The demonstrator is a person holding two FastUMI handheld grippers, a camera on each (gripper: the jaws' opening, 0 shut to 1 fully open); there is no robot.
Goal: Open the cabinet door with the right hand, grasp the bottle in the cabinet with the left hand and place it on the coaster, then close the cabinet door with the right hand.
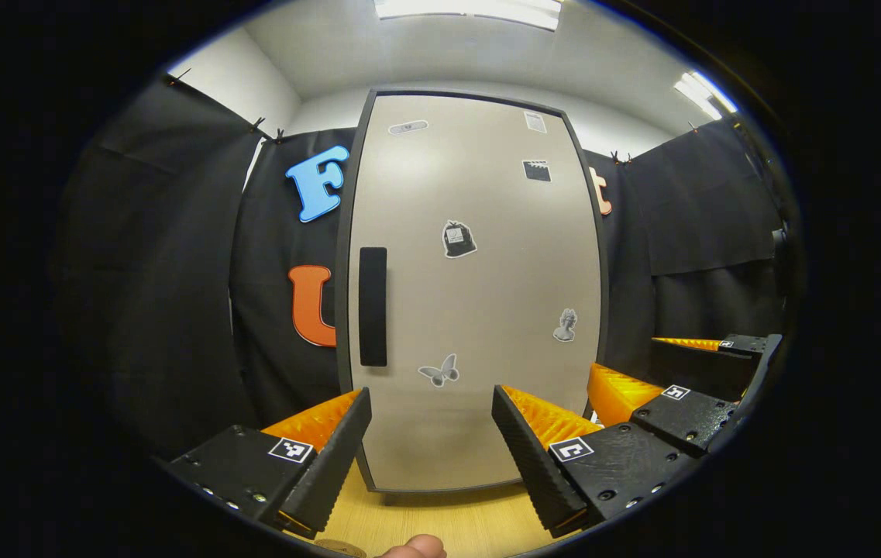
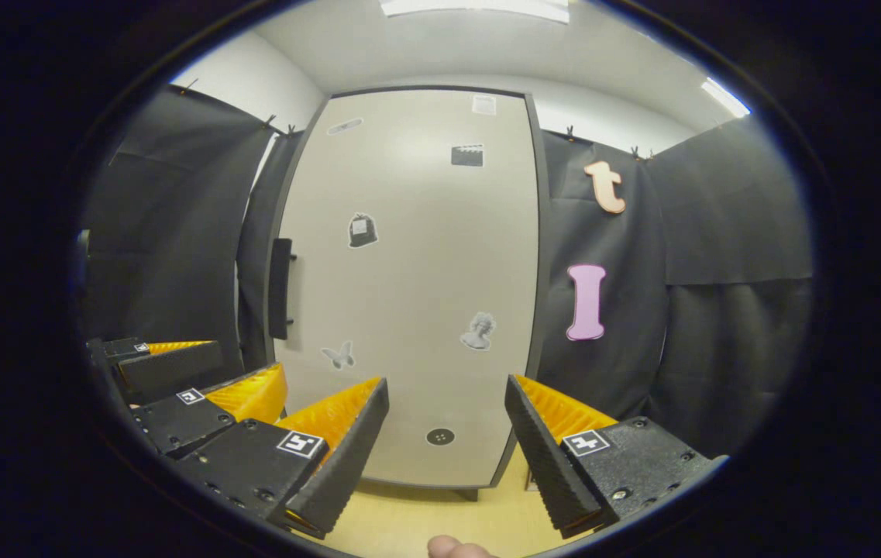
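Cabinet door [image 1: 479,310]: standing shut and facing both cameras, pale grey with small stickers, resting on the wooden tabletop [image 1: 440,519]. The bottle is presumably sitting behind it, so its place inside cannot be told; no coaster can be picked out with certainty.

Handle [image 1: 373,306]: a dark vertical bar running up and down along the door's left edge. In the right gripper view the handle [image 2: 280,288] is showing edge-on, standing proud of the panel on two short posts.

Right gripper [image 2: 446,434]: fingers are spreading wide with nothing between them, pointing at the lower middle of the door, clear of it. The handle is lying up and to the left of these fingers, with its long axis upright, so the fingers would likely need to travel left and rise, closing across the bar from its sides.

Left gripper [image 1: 431,434]: fingers are likewise gaping wide and gripping nothing, aiming at the door's lower part. It is sitting just beside the right gripper, on its left, and so looks nearer the handle side, though the task is assigning the pull to the right.
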